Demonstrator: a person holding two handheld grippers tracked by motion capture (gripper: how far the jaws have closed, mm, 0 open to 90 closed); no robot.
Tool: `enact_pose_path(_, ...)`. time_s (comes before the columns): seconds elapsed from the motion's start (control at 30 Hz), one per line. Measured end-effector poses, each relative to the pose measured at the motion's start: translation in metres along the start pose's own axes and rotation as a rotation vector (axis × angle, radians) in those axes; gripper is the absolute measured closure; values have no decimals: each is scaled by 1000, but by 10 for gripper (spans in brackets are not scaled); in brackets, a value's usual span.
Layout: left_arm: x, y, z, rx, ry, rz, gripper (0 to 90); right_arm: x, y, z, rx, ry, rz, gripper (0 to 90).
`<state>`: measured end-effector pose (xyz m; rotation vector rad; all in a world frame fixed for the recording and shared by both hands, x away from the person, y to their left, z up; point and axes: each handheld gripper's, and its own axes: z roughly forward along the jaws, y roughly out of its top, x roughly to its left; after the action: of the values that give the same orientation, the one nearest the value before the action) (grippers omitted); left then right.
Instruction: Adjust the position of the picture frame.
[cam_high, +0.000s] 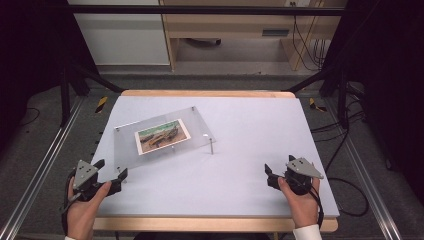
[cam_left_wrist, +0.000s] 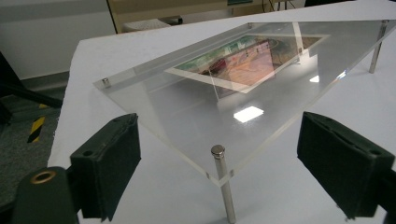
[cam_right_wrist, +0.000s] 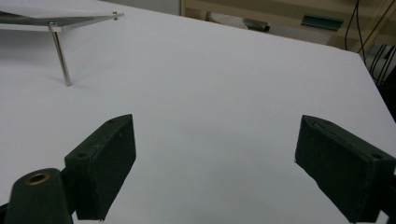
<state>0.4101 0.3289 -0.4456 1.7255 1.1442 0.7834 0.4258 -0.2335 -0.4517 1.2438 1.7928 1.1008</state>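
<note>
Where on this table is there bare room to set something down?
The whole right half, between the clear plate on its posts and the right gripper, is bare. So is the far strip behind the plate. The near-left corner is crowded: the left gripper sits open at the plate's corner.

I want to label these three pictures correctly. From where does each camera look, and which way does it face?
High view: above the person's side, looking forward and down on the white table; both hands show with the left gripper and right gripper.
Left gripper view: rides on the left gripper, facing the clear plate on metal legs with a picture; its black fingers stand open.
Right gripper view: low over the table, open fingers.
Shared: both gripper views show the plate.
</note>
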Motion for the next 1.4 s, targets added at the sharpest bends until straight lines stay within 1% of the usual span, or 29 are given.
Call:
enact_pose_path(0.1, 2, -1, 1, 19, -26, -25, 137, 1, 0, 1, -2, 14, 11, 140)
enact_pose_path(0.13, 1, 0, 0, 31, -31, -22, 137, 2, 0, 1, -7, 10, 12, 146)
enact_pose_path(0.2, 0, 1, 0, 55, -27, 10, 137, 2, 1, 0, -16, 19, 14, 152)
enact_pose_path(0.23, -1, 2, 0, 61, -25, 18, 137, 3, 1, 0, -19, 22, 11, 152)
enact_pose_path(0.3, -3, 2, 0, 81, -40, 2, 137, 4, 0, 0, -16, 24, 10, 152)
enact_pose_path(0.37, -3, 1, 1, 85, -44, -6, 144, 4, 0, 0, -12, 28, 9, 153)
enact_pose_path(0.4, -2, -1, 2, 112, -63, -34, 151, 5, 1, 0, -11, 30, 8, 163)
enact_pose_path(0.43, -1, -2, 2, 113, -65, -49, 150, 5, 1, 0, -13, 30, 7, 169)
enact_pose_path(0.57, 2, -7, 3, 124, -69, -66, 149, 6, 2, -1, -16, 24, -3, 181)
enact_pose_path(0.6, 4, -8, 5, 139, -77, -80, 149, 6, 2, -1, -16, 24, -3, 181)
enact_pose_path(0.63, 5, -10, 6, 145, -78, -83, 139, 6, 1, -1, -16, 27, -1, 183)
enact_pose_path(0.7, 5, -12, 8, 160, -94, -94, 137, 6, 1, -1, -17, 34, -6, 196)
enact_pose_path(0.73, 4, -13, 8, 156, -90, -94, 137, 6, 1, -1, -18, 36, -5, 200)
enact_pose_path(0.8, 3, -15, 10, 161, -81, -82, 123, 6, 1, -1, -16, 45, -3, 209)
enact_pose_path(0.87, 0, -17, 13, 172, -94, -78, 124, 7, 1, -1, -17, 44, -5, 213)
enact_pose_path(0.93, -1, -18, 16, 180, -92, -78, 138, 7, 1, 0, -13, 43, -1, 213)
enact_pose_path(0.97, -2, -19, 18, 171, -87, -95, 150, 6, 0, 0, -11, 45, 3, 213)
enact_pose_path(1.0, -1, -18, 18, 167, -80, -113, 178, 6, 0, 0, -11, 43, 2, 213)
enact_pose_path(1.03, 0, -18, 19, 155, -72, -121, 200, 6, 0, 0, -14, 41, 0, 216)
enact_pose_path(1.07, 2, -18, 19, 140, -66, -139, 250, 6, 0, -1, -19, 39, -3, 223)
enact_pose_path(1.1, 4, -19, 20, 132, -70, -176, 250, 6, 0, -1, -19, 39, -3, 223)
enact_pose_path(1.13, 6, -21, 21, 130, -71, -209, 284, 6, 0, -1, -21, 40, -3, 228)
enact_pose_path(1.17, 8, -22, 21, 129, -77, -224, 324, 6, 0, 0, -20, 43, -3, 229)
enact_pose_path(1.2, 9, -23, 22, 126, -81, -232, 395, 6, 0, 0, -17, 45, 0, 231)
enact_pose_path(1.23, 10, -23, 22, 126, -81, -241, 435, 6, 0, 1, -15, 47, 1, 235)
enact_pose_path(1.27, 12, -24, 23, 116, -90, -256, 544, 7, 0, 1, -12, 48, 3, 241)
enact_pose_path(1.3, 12, -24, 23, 116, -90, -256, 570, 7, 0, 1, -12, 48, 3, 241)
enact_pose_path(1.33, 12, -24, 24, 116, -91, -253, 570, 7, 0, 1, -12, 47, 1, 242)
enact_pose_path(1.4, 10, -24, 26, 115, -103, -240, 648, 8, 0, 1, -13, 56, 1, 238)
